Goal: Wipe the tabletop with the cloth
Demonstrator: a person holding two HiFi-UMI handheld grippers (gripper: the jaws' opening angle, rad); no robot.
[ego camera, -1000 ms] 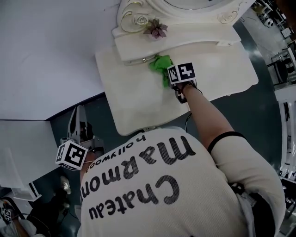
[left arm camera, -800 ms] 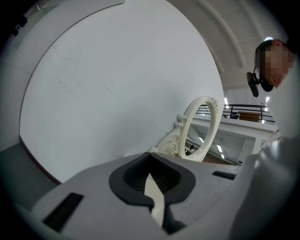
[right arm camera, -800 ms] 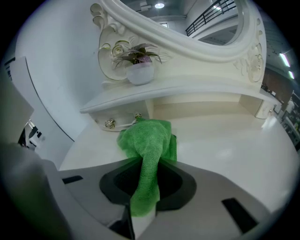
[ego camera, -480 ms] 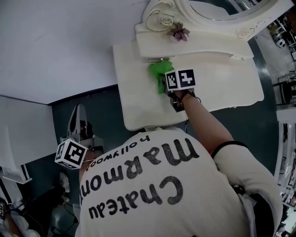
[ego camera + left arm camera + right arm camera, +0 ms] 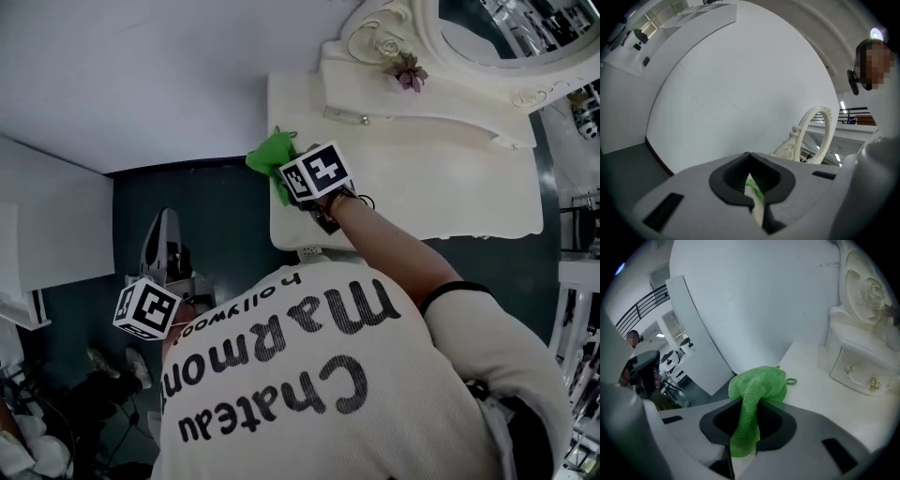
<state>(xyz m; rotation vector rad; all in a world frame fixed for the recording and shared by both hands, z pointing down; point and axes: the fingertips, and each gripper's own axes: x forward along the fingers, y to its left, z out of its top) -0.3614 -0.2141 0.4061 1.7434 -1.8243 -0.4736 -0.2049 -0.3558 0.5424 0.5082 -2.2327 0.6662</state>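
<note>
**Dressing-table corner, cloth at the left edge**

Room: a plain white wall (image 5: 141, 75) runs behind. A dark matt floor (image 5: 206, 202) lies between the wall and the furniture, and it gives open room on the left.

Left claw (image 5: 163, 225): grey plastic with black ribbed pads. It hangs low over the floor, well apart from the tabletop. In the left gripper view the left claw (image 5: 752, 187) has its jaws drawn together with nothing between them, and only a thin slit shows the scene beyond.

Cloth (image 5: 270, 155): bright green, with a looped, towelling-like weave, bunched into a soft lump. It sits at the tabletop's left edge and partly overhangs the floor. In the right gripper view the cloth (image 5: 759, 383) has a small hanging loop at its side, and one twisted tail runs back into the jaws.

Right claw (image 5: 289, 183): clamped tight on that tail. In its own view the right claw (image 5: 743, 427) shows the pads pinching the fabric.

Tabletop (image 5: 441, 187): cream, smooth and glossy, with rounded corners. The surface right of the cloth is bare.

Mirror frame (image 5: 384, 42): cream, carved with a rose, and it stands along the back edge. Below it a small drawer (image 5: 855, 371) carries two pale knobs
</note>
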